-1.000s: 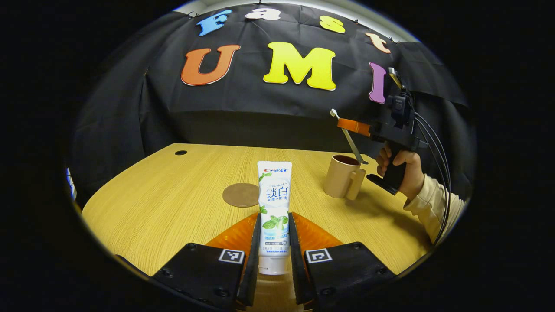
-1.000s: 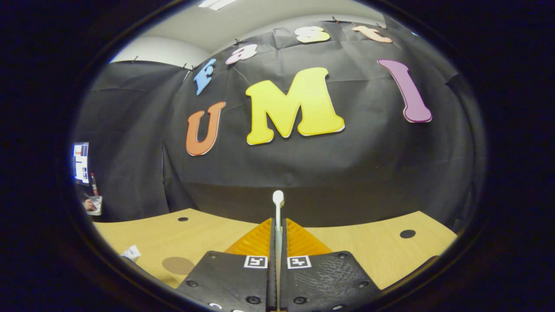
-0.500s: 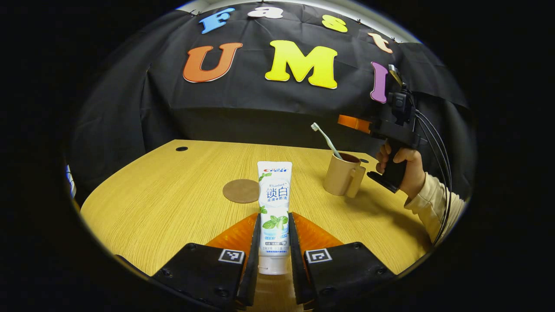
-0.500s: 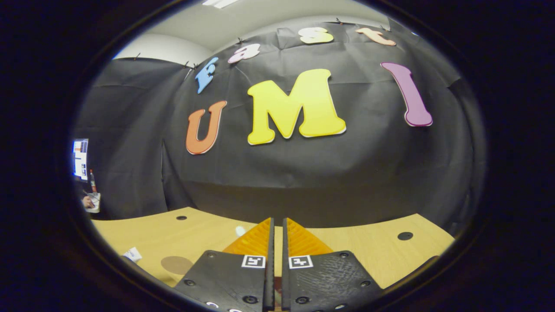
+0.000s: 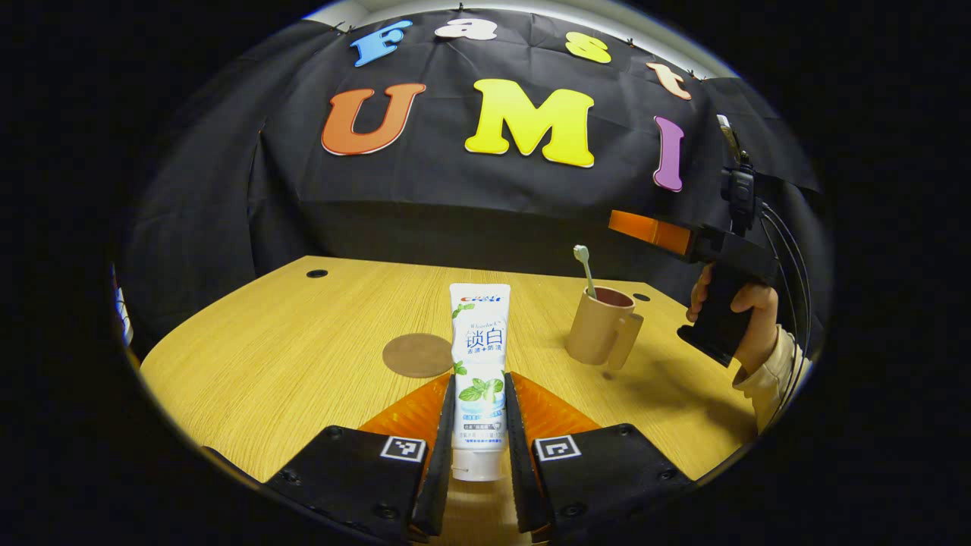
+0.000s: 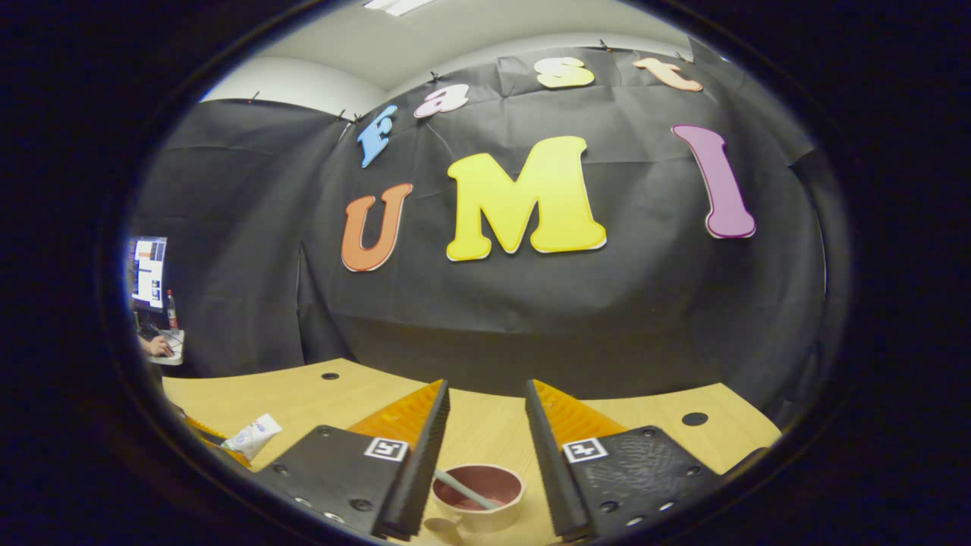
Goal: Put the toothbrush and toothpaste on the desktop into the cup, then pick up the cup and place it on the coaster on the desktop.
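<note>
In the left gripper view my left gripper [image 5: 478, 394] is shut on a white toothpaste tube [image 5: 479, 356], held upright just above the wooden desk. Behind it lies the round brown coaster [image 5: 417, 355]. To the right stands the tan cup [image 5: 603, 330] with the toothbrush [image 5: 585, 267] leaning inside, brush head up. A hand holds my right gripper [image 5: 645, 230] above and right of the cup. In the right gripper view my right gripper [image 6: 485, 413] stands open above the cup [image 6: 479, 489], with the toothbrush handle [image 6: 464, 490] lying inside. The toothpaste [image 6: 254, 436] shows at the far left.
The wooden desk [image 5: 303, 334] has small dark cable holes near its back edge [image 5: 317, 273] and behind the cup [image 5: 641, 297]. A sleeve and hand [image 5: 758, 334] are at the desk's right side. A monitor [image 6: 148, 273] stands far left beyond the booth.
My right gripper let go of the toothbrush, which now stands in the cup, then opened and drew back to the right. My left gripper keeps the toothpaste almost still.
</note>
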### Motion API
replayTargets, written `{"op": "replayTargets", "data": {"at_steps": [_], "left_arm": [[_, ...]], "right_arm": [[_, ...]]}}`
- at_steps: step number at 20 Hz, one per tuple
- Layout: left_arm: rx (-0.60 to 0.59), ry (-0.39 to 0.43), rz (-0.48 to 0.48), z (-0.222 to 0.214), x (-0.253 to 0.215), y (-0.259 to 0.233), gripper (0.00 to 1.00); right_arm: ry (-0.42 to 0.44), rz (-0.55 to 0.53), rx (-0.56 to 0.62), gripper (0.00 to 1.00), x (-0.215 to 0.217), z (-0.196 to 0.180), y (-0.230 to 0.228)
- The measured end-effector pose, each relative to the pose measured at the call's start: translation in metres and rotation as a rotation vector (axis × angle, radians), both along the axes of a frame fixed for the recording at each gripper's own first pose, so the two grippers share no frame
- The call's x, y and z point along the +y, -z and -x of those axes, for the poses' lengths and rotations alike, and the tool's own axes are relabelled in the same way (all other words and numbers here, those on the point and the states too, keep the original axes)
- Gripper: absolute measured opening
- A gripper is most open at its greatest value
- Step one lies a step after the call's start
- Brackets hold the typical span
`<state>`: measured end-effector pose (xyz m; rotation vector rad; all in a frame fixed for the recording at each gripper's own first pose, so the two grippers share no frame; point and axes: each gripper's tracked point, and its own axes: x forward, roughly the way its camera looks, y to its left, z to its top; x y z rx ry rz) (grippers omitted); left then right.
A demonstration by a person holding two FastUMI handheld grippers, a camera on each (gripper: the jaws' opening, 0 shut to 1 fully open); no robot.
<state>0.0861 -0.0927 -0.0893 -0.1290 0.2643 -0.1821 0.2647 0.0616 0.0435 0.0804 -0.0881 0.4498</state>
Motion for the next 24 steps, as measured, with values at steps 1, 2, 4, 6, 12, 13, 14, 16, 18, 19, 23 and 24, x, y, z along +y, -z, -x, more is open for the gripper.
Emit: {"op": "replayTargets", "data": {"at_steps": [1,2,4,6,12,13,14,16,18,19,23,24], "left_arm": [[-0.017,0.005,0.004,-0.004,-0.004,-0.005,0.39],[-0.028,0.013,0.012,-0.009,-0.010,-0.010,0.39],[-0.042,0.027,0.027,-0.018,-0.023,-0.017,0.39],[-0.064,0.036,0.041,-0.029,-0.037,-0.027,0.39],[-0.160,0.084,0.058,-0.064,-0.087,-0.070,0.39],[-0.187,0.098,0.058,-0.070,-0.098,-0.079,0.39],[-0.208,0.112,0.060,-0.077,-0.108,-0.085,0.38],[-0.233,0.148,0.072,-0.090,-0.129,-0.092,0.39],[-0.238,0.168,0.067,-0.101,-0.146,-0.092,0.39],[-0.242,0.173,0.060,-0.106,-0.153,-0.090,0.39],[-0.264,0.192,0.072,-0.126,-0.172,-0.091,0.38],[-0.285,0.194,0.091,-0.131,-0.174,-0.096,0.38]], "right_arm": [[0.008,0.002,0.000,0.76,-0.006,0.006,-0.001],[0.015,0.006,-0.005,0.83,-0.012,0.012,-0.002],[0.066,0.025,-0.012,0.95,-0.033,0.023,-0.003],[0.081,0.033,-0.021,0.97,-0.049,0.040,-0.001],[0.162,0.089,-0.048,0.97,-0.115,0.066,0.021],[0.165,0.089,-0.035,0.96,-0.121,0.069,0.030],[0.160,0.084,-0.023,0.97,-0.126,0.070,0.036],[0.148,0.055,-0.005,0.97,-0.129,0.069,0.042],[0.133,0.077,-0.009,0.97,-0.127,0.069,0.047],[0.128,0.080,-0.025,0.97,-0.129,0.068,0.046],[0.091,0.086,0.046,0.96,-0.123,0.064,0.066],[0.095,0.087,0.053,0.96,-0.123,0.062,0.066]]}}
